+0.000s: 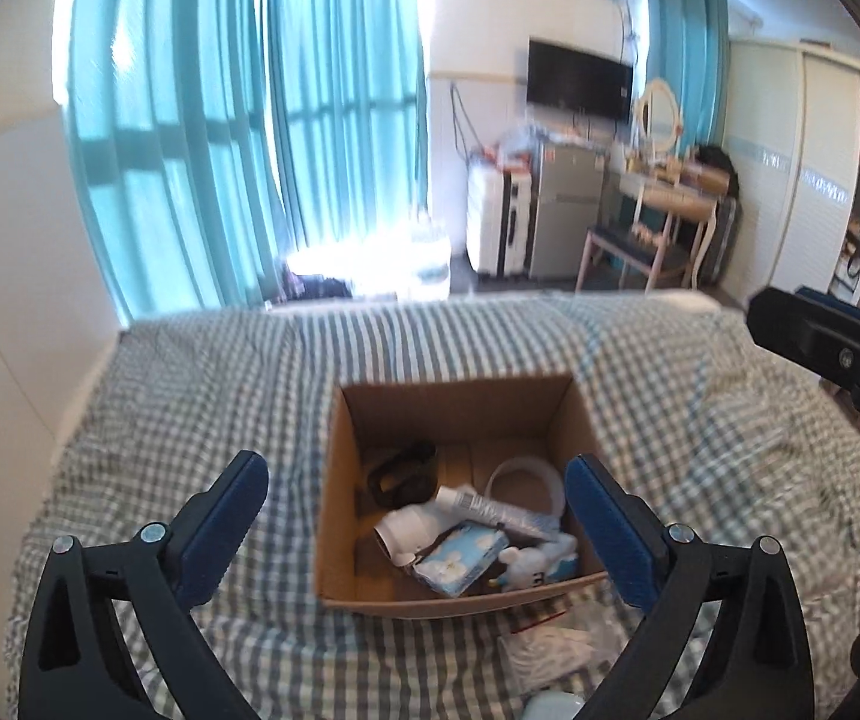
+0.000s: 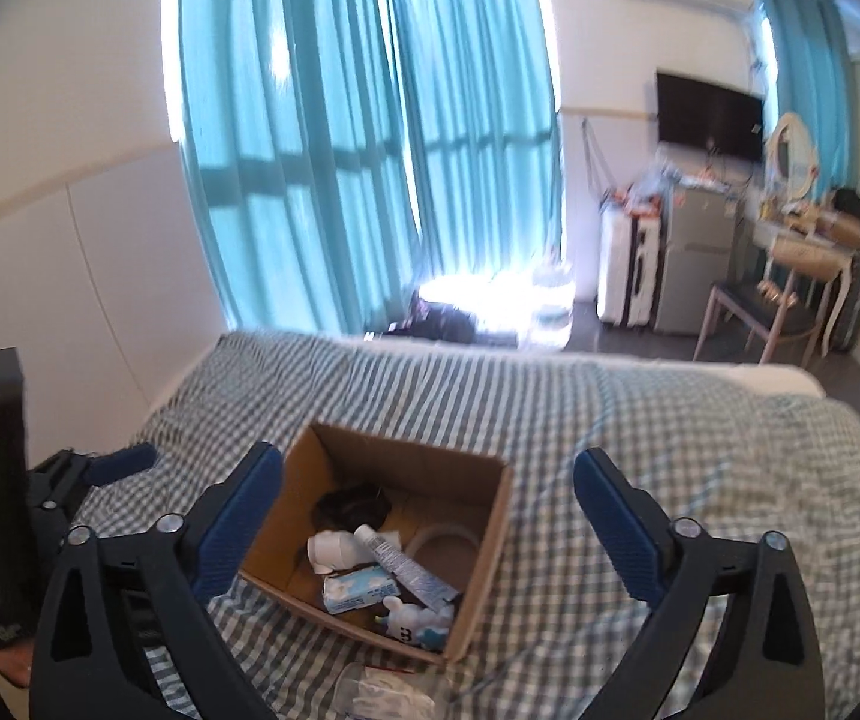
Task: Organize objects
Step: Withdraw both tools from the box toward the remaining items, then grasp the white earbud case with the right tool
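Bed [image 1: 190, 396] bears box [image 1: 334, 480] holding tube [image 1: 490, 507], tissues [image 1: 460, 558].

A cardboard box [image 1: 334, 516] is sitting on the bed [image 1: 190, 396] — a tube [image 1: 490, 505] and tissue pack [image 1: 460, 558] lying inside. A plastic bag [image 1: 550, 651] is lying just before it.

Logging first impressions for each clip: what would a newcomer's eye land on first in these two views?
Probably the open cardboard box in the middle of the checked bed cover, already holding a tube, a blue tissue pack and other small items. Next, the teal curtains glowing with daylight behind the bed. Both grippers, left and right, hover open above the box, holding nothing.
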The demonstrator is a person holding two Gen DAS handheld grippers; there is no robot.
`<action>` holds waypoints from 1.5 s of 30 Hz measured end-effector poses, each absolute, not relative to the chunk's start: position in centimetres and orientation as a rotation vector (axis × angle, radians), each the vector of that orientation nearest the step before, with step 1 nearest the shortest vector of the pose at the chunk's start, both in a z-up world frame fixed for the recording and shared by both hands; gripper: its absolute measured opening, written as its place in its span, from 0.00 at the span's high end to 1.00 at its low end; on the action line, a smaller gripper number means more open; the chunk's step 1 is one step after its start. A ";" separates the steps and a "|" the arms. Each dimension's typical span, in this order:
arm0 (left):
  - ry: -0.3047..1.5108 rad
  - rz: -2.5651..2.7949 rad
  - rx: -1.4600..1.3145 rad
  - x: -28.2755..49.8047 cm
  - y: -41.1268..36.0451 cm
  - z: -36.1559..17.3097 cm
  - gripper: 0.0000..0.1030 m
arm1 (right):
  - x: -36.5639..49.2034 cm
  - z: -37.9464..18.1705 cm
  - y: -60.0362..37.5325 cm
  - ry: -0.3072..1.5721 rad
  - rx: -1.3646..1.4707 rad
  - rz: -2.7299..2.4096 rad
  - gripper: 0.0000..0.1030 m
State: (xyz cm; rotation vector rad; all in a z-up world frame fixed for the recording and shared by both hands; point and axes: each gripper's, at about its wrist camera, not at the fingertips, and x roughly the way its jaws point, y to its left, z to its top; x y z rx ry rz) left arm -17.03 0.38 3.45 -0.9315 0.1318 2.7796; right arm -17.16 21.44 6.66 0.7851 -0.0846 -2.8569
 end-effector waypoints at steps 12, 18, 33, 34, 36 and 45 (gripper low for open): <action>0.146 2.820 -0.856 -9.0 -2.6 7.6 0.00 | -6.2 10.6 21.1 0.084 0.674 -2.952 0.02; 0.247 2.885 -0.861 -6.5 -3.2 4.7 0.00 | -4.7 7.2 20.5 0.038 0.767 -2.954 0.02; 0.287 2.784 -1.144 -8.4 -4.3 -9.3 0.00 | -8.7 -8.9 16.5 -0.003 1.204 -2.782 0.02; 0.294 2.789 -1.182 -8.6 -4.6 -10.5 0.00 | -9.0 -10.0 16.4 0.001 1.226 -2.769 0.02; 0.310 2.780 -1.236 -8.8 -5.1 -12.7 0.00 | -9.9 -12.5 15.9 0.033 1.299 -2.727 0.03; 0.199 2.717 -1.460 -9.9 -6.9 -16.7 0.00 | -11.5 -18.1 12.9 0.213 1.481 -2.572 0.21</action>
